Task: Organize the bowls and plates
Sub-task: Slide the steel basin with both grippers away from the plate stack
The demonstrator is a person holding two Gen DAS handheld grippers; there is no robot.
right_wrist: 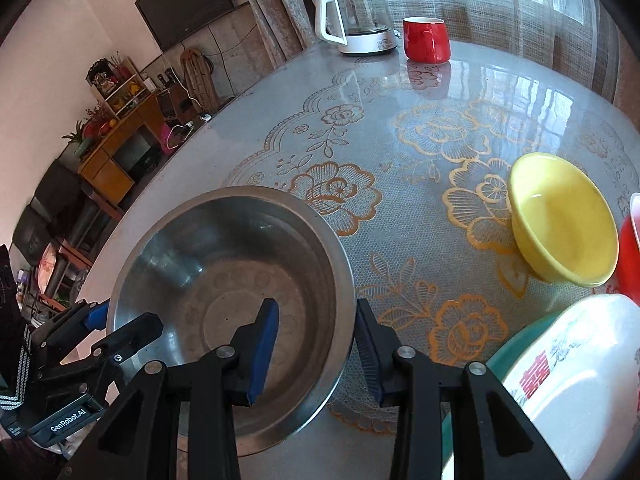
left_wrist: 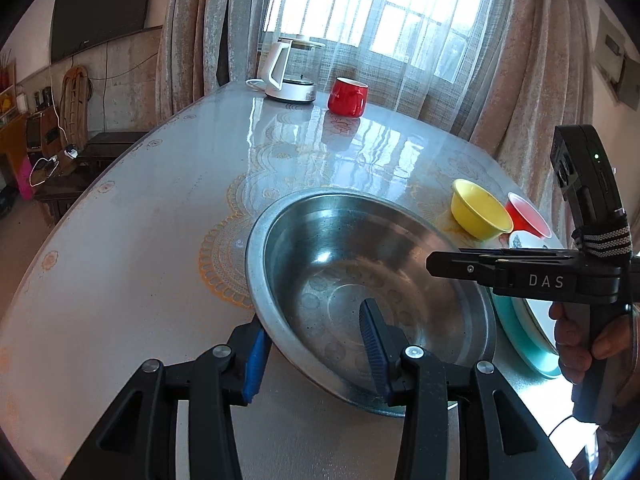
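A wide steel bowl (left_wrist: pixel 340 248) (right_wrist: pixel 224 248) hangs tilted just above the lace-patterned table (left_wrist: pixel 140 240), held from two sides. My left gripper (left_wrist: pixel 314 350) is shut on its near-left rim, one blue pad inside the bowl and one outside. My right gripper (right_wrist: pixel 316 344) is shut on the opposite rim in the same way; the left wrist view shows it side-on (left_wrist: pixel 430 266), held by a hand. The left gripper (right_wrist: pixel 124 322) also shows at the lower left of the right wrist view. A yellow bowl (left_wrist: pixel 480 210) (right_wrist: pixel 560 224) and a red bowl (left_wrist: pixel 526 216) (right_wrist: pixel 630 256) stand to the right.
A white plate with red characters (right_wrist: pixel 580 360) lies on a teal plate (left_wrist: pixel 520 332) (right_wrist: pixel 500 356) close to the right of the steel bowl. A red mug (left_wrist: pixel 347 96) (right_wrist: pixel 426 40) and a white glass kettle (left_wrist: pixel 288 76) (right_wrist: pixel 356 20) stand at the far edge by the curtained window.
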